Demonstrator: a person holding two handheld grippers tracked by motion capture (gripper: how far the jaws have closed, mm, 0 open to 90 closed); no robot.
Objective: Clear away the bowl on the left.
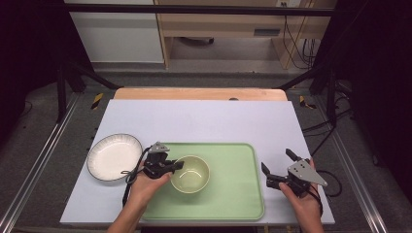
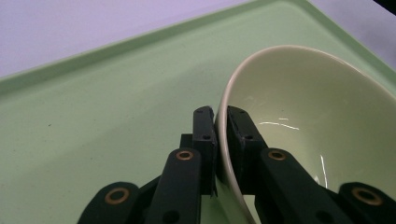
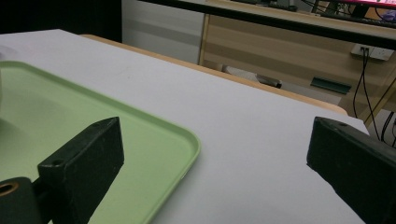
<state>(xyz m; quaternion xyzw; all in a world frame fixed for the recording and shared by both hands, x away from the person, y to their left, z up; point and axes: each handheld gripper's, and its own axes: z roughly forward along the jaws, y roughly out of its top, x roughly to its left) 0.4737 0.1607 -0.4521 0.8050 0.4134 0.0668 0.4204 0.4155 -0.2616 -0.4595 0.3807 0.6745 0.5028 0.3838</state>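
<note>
A pale green bowl [image 1: 190, 174] stands on the left half of a green tray [image 1: 233, 194]. My left gripper [image 1: 176, 166] is shut on the bowl's left rim; in the left gripper view the rim [image 2: 222, 135] runs between the two black jaws, one inside the bowl [image 2: 303, 112] and one outside. The bowl looks empty. My right gripper [image 1: 277, 162] is held off the tray's right edge over the white table, jaws wide apart with nothing between them. In the right gripper view its fingers [image 3: 88, 158] frame the tray's corner [image 3: 182, 140].
A white plate with a dark rim [image 1: 114, 156] lies on the table left of the tray. The white tabletop [image 1: 204, 119] stretches bare beyond the tray to a wooden back edge. Black frame posts and cables stand around the table.
</note>
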